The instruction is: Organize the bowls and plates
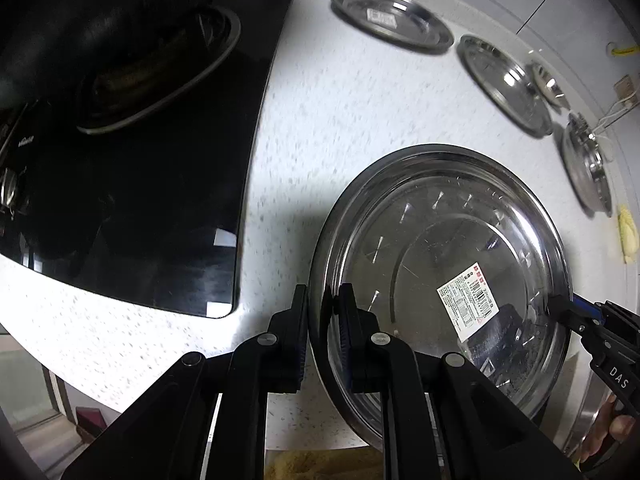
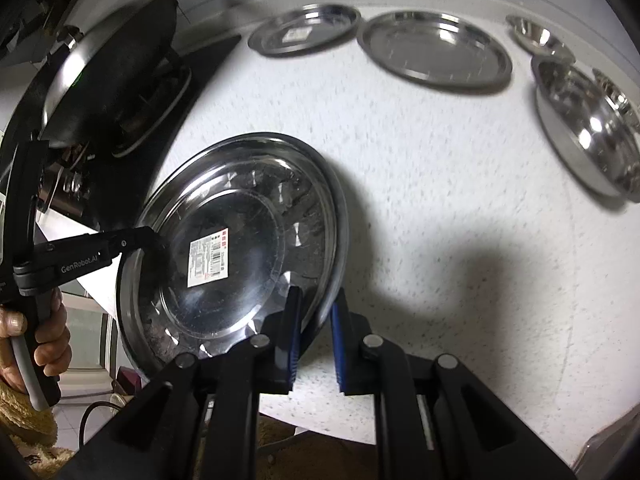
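The large steel plate [image 1: 440, 280] is held tilted above the white counter [image 1: 320, 120], just right of the black cooktop [image 1: 140, 200]; the left gripper [image 1: 322, 320] is clamped on its near-left rim; the right gripper [image 2: 314, 320] is clamped on the opposite rim; two smaller plates [image 2: 436, 50] and bowls [image 2: 592, 120] lie along the counter's far edge, well apart from the cooktop.
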A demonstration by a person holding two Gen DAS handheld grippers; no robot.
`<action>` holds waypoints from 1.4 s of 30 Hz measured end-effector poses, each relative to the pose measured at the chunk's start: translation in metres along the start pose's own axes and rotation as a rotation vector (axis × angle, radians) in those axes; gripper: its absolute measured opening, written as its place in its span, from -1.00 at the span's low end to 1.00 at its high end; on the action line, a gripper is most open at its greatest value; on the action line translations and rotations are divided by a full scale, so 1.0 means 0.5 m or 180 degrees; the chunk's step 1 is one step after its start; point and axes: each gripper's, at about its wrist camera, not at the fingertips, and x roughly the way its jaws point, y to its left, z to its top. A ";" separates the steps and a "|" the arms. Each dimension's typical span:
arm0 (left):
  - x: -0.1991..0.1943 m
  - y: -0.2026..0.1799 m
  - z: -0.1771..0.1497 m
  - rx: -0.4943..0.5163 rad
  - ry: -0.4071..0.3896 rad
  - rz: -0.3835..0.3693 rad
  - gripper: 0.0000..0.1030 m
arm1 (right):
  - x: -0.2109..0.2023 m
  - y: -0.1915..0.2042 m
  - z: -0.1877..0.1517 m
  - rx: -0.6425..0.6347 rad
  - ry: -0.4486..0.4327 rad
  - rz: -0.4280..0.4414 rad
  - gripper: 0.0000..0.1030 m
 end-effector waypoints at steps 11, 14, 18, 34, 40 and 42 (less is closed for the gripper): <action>0.016 -0.008 -0.017 0.0037 -0.0098 0.0201 -0.79 | 0.043 0.002 -0.025 -0.0064 0.0158 0.0124 -0.72; 0.011 -0.016 -0.025 0.0103 -0.0191 0.0282 -0.78 | 0.038 -0.002 -0.025 -0.0047 0.0106 0.0102 -0.69; 0.000 -0.028 -0.024 0.0168 -0.0334 0.0417 -0.30 | 0.018 -0.012 -0.021 -0.0087 0.0017 0.0038 -0.63; -0.071 -0.177 0.159 0.0225 -0.0724 -0.0251 0.71 | -0.145 -0.165 0.197 -0.0185 -0.0729 -0.0174 0.17; 0.018 -0.252 0.324 -0.0119 -0.0478 -0.0611 0.71 | -0.111 -0.276 0.408 -0.0081 -0.0646 -0.0283 0.24; 0.052 -0.269 0.356 -0.0233 -0.0429 -0.0622 0.71 | -0.081 -0.298 0.456 -0.0144 -0.0545 -0.0305 0.24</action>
